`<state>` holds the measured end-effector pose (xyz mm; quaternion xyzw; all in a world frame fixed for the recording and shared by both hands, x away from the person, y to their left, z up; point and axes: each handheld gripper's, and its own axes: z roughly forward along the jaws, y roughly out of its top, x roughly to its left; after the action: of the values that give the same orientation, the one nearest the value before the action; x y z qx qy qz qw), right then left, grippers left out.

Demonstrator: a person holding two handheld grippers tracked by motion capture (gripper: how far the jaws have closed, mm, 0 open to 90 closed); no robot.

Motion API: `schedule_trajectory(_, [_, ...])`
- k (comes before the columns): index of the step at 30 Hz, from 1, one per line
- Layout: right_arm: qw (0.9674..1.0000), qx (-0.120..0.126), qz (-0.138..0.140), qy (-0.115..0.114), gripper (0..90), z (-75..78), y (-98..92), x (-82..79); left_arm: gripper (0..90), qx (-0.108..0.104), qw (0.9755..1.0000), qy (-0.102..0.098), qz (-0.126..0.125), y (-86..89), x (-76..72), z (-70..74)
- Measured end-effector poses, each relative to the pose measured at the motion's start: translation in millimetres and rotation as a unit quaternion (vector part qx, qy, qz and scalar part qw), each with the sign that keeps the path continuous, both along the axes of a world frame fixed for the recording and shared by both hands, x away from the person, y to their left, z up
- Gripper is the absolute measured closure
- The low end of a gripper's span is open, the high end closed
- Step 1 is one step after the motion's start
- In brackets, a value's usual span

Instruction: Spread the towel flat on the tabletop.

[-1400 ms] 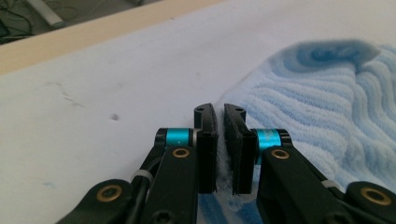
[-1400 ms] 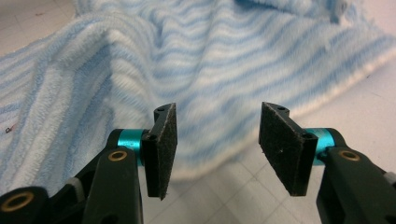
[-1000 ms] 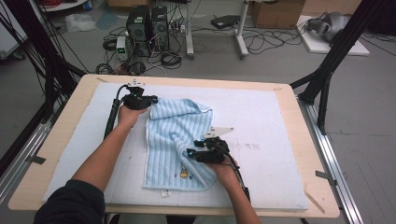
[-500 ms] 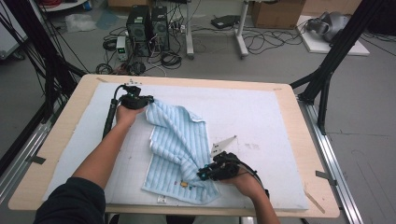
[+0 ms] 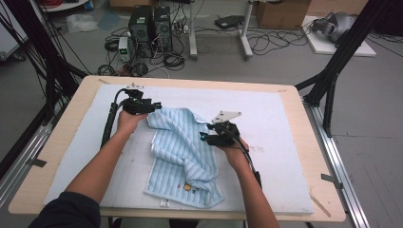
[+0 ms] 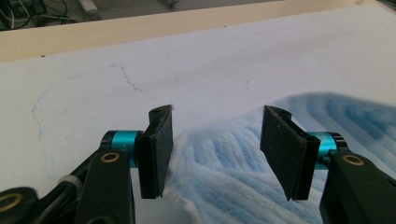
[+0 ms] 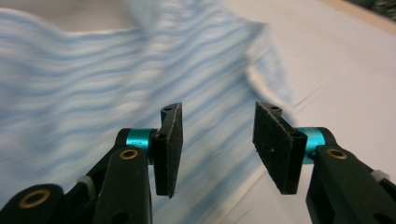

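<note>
A light blue striped towel (image 5: 183, 152) lies rumpled on the white mat (image 5: 285, 142), bunched in folds down its middle. My left gripper (image 5: 154, 106) is at the towel's far left corner, open, with the towel's edge (image 6: 224, 154) lying between and below its pads. My right gripper (image 5: 204, 138) hovers at the towel's right side, open, and the striped cloth (image 7: 93, 93) looks blurred beyond its pads with nothing pinched between them.
The mat covers a wooden table (image 5: 190, 83). A small yellow and red mark (image 5: 187, 187) shows near the towel's near edge. Black frame legs (image 5: 332, 71) stand at the right, with computers and cables (image 5: 147, 28) on the floor beyond the table.
My right gripper went toward the near edge with the towel, then came back up to the towel's right side and stands open. The towel is more bunched. My left gripper stayed at the far corner.
</note>
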<state>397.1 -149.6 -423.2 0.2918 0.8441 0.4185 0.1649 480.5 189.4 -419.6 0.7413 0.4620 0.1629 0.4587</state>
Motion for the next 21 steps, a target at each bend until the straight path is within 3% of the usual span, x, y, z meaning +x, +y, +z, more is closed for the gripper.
schedule_trajectory(2, [0.9995,-0.029,-0.014,-0.006,46.9,-4.7,10.3,16.3,43.6,0.005,1.0000,0.003,-0.007,0.5,-6.8,-0.1])
schedule_trajectory(3, [0.9979,-0.057,-0.030,-0.009,44.1,-9.0,17.5,27.9,43.6,0.007,0.9999,0.003,-0.007,1.0,-10.6,0.1])
schedule_trajectory(5, [0.9958,-0.081,-0.042,-0.008,45.4,-14.6,25.2,44.9,43.6,0.008,0.9999,0.002,-0.007,2.5,-17.2,0.3])
schedule_trajectory(6, [0.9952,-0.085,-0.048,-0.009,50.5,-16.5,26.9,51.9,43.5,0.010,0.9999,0.005,-0.010,3.3,-19.7,0.7])
schedule_trajectory(8, [0.9955,-0.082,-0.046,0.000,74.4,-18.5,24.9,63.2,42.8,0.021,0.9997,0.006,-0.014,4.2,-24.0,2.5])
schedule_trajectory(9, [0.9948,-0.080,-0.063,-0.004,84.1,-18.1,21.9,66.9,43.1,0.019,0.9997,0.001,-0.012,4.8,-26.4,3.5])
schedule_trajectory(11, [0.9921,-0.065,-0.107,-0.013,87.1,-17.0,11.3,73.5,43.6,0.019,0.9997,0.000,-0.012,6.8,-29.1,5.0])
schedule_trajectory(14, [0.9785,-0.081,-0.189,-0.016,84.0,-15.7,-5.2,80.8,43.6,0.014,0.9998,0.003,-0.011,7.5,-32.3,4.6])
schedule_trajectory(15, [0.9722,-0.081,-0.218,-0.024,73.2,-14.3,-10.4,81.3,43.6,0.011,0.9998,0.004,-0.014,7.2,-33.6,3.9])
schedule_trajectory(16, [0.9671,-0.071,-0.243,-0.025,68.8,-12.6,-16.1,81.9,43.6,0.012,0.9997,0.004,-0.019,6.9,-34.8,3.0])
schedule_trajectory(17, [0.9659,-0.053,-0.253,-0.020,65.8,-10.8,-21.6,81.5,43.6,0.010,0.9997,0.007,-0.023,6.5,-35.7,1.7])
schedule_trajectory(18, [0.9670,-0.040,-0.251,-0.012,61.6,-9.1,-25.7,81.2,43.6,0.007,0.9996,0.010,-0.026,5.9,-36.8,0.1])
schedule_trajectory(20, [0.9707,-0.032,-0.238,-0.006,57.4,-4.5,-30.0,76.6,43.5,0.001,0.9988,0.028,-0.040,2.8,-38.0,-3.6])
schedule_trajectory(21, [0.9747,-0.017,-0.223,-0.003,55.6,-1.7,-31.5,71.7,43.0,0.002,0.9984,0.034,-0.046,0.9,-38.7,-4.4])
